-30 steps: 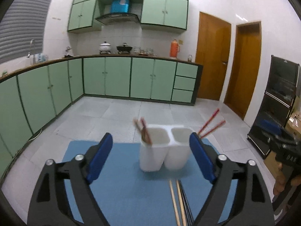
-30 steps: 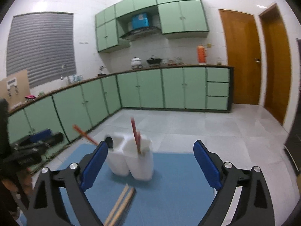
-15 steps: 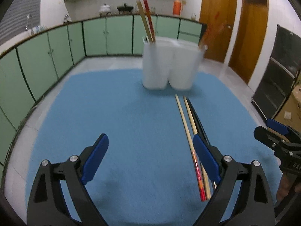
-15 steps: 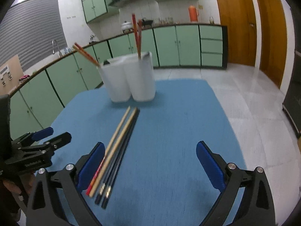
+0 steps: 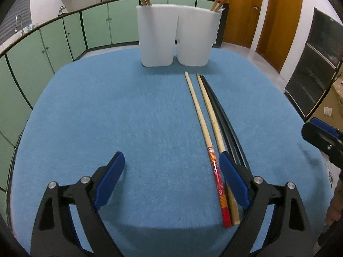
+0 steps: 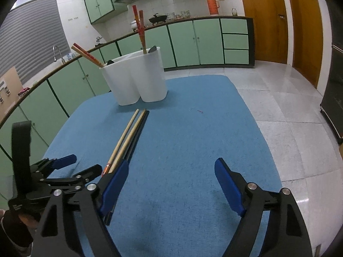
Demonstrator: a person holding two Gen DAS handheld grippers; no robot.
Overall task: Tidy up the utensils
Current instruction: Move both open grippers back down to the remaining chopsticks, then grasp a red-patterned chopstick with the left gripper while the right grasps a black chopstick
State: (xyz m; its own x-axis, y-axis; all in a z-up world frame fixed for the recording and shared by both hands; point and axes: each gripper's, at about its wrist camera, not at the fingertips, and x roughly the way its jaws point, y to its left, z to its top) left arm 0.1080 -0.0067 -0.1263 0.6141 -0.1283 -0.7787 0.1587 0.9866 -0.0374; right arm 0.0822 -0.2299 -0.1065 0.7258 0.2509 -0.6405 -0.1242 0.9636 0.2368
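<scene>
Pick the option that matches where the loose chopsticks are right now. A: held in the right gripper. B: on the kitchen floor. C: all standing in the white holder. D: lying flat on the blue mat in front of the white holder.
D: the loose chopsticks lie side by side on the blue mat, short of the white holder, while both the left gripper and the right gripper are open and hold nothing.

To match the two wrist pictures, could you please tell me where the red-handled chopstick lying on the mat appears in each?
Left wrist: the red-handled chopstick lies right of centre, its red end near the bottom, beside the left gripper.
Right wrist: the chopstick lies left of centre, leftmost of the bundle, its red end partly hidden by the right gripper.
Shared landmark: the white holder beyond its tip.
</scene>
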